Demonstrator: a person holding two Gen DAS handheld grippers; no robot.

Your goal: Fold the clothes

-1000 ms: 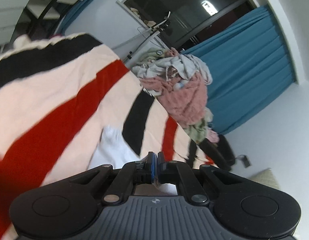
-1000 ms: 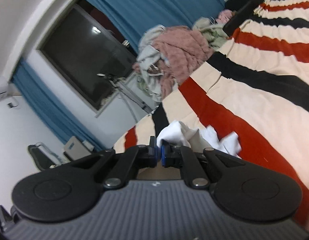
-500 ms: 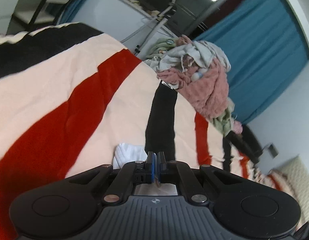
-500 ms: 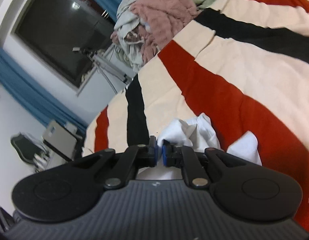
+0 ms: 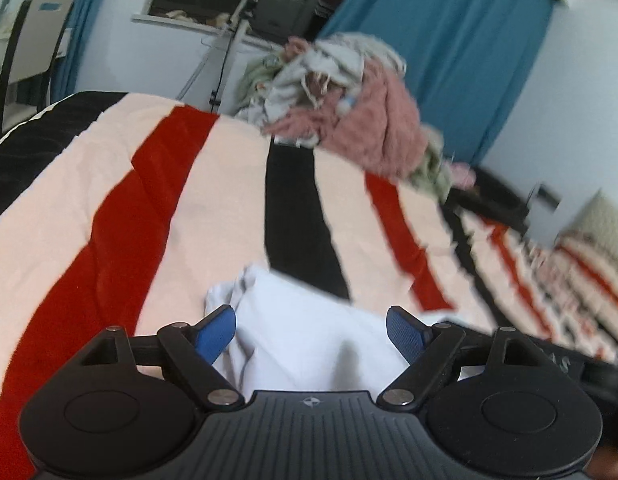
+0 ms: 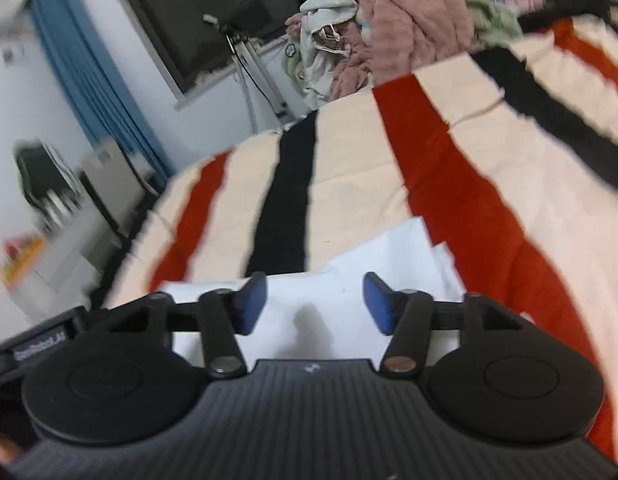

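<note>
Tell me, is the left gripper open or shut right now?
Open. The left gripper has its blue jaws spread wide apart, with the white garment lying loose between them on the striped blanket.

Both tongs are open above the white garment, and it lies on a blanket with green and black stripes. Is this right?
Not quite: the blanket has red and black stripes on cream, as both wrist views show. Left tongs and right tongs are indeed open above the white garment.
</note>
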